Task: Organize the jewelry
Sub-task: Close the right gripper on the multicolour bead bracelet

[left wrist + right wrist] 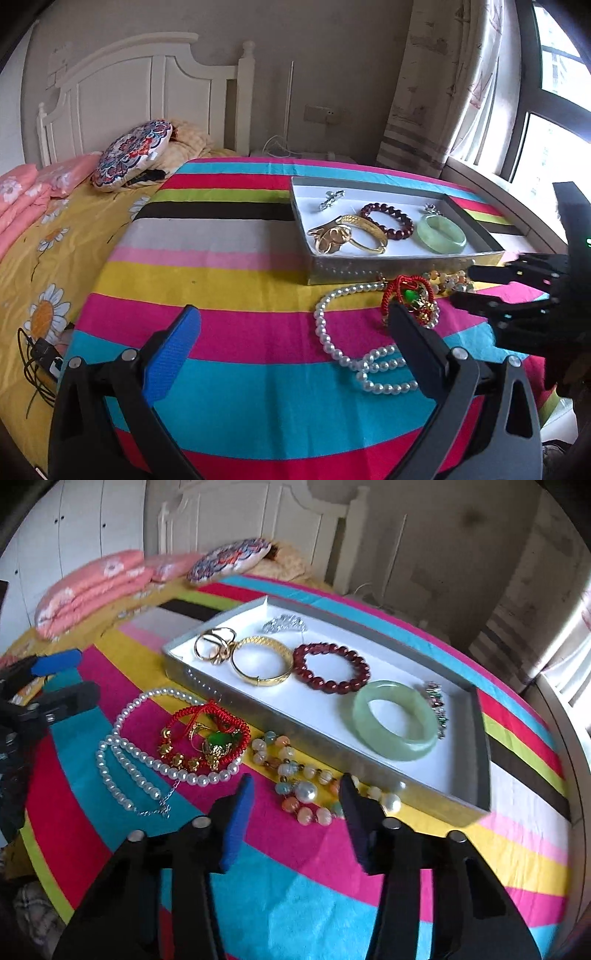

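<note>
Right wrist view, contents listed by size.

Bed with striped cover [295,886]: soft, yielding ground on which everything rests; anything pressed down is judged likely to sink a little.

Tray [476,746]: shallow, grey-walled and white-floored, set on the cover. Already inside it are a jade bangle [395,720], a gold bangle [258,661], a dark red bead bracelet [330,668], gold rings and two small sparkly pieces.

Pearl necklace [122,760]: loose on the cover in front of the tray, limp, round-beaded and judged slippery; best taken where strands lie doubled.

Red cord bracelet [207,734]: lies on the pearls, soft, light and easily pinched; tangling with the pearls is judged likely.

Pastel bead strand [295,775]: lies against the tray's near wall, directly ahead of the right tool [295,794]. Judged light, floppy and smooth; best pinched across the cord between two beads.

Right tool: jaws part-open, nothing held, the strand lying just beyond the tips.

Left tool [295,325]: jaws wide, empty, hanging near the pearls.
</note>
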